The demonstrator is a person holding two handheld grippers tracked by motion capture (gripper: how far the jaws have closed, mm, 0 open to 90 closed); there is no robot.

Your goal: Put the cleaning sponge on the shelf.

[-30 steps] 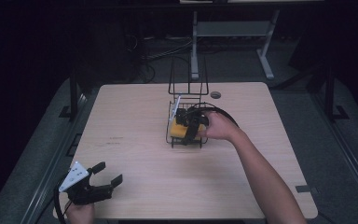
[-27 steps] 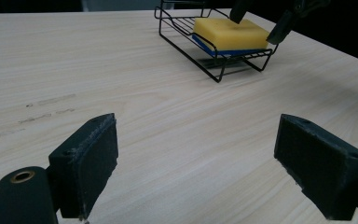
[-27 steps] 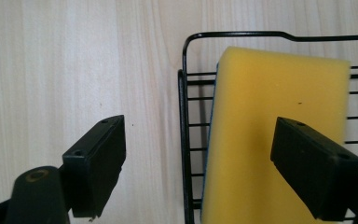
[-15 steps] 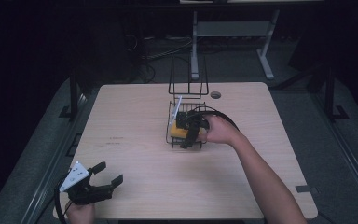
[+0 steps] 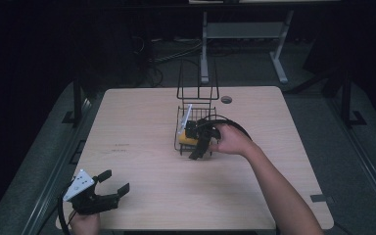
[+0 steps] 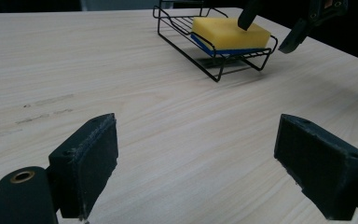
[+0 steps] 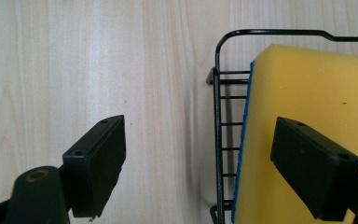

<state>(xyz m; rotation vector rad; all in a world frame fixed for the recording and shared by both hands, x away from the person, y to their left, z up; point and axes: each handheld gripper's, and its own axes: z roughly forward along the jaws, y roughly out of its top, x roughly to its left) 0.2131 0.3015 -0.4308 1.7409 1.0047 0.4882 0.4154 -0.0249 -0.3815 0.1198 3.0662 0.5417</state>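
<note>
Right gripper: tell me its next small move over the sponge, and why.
Probably shift the right gripper sideways until both jaws are over the sponge, then lower. It is open, one jaw above the sponge, the other outside the wire basket over bare table, so closing now would catch the basket's rim.

Each black hand-held gripper [image 5: 108, 183] has flat rectangular padded jaws; the left carries a grey three-cornered plate [image 5: 80, 184].

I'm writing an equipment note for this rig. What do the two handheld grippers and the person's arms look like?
Both are black two-jaw tools. The left gripper carries a grey three-cornered plate on top and trails a black cable. The right gripper trails a black cable looping behind the hand. Their jaws end in flat rectangular dark pads. The right forearm is bare, no sleeve visible.
</note>
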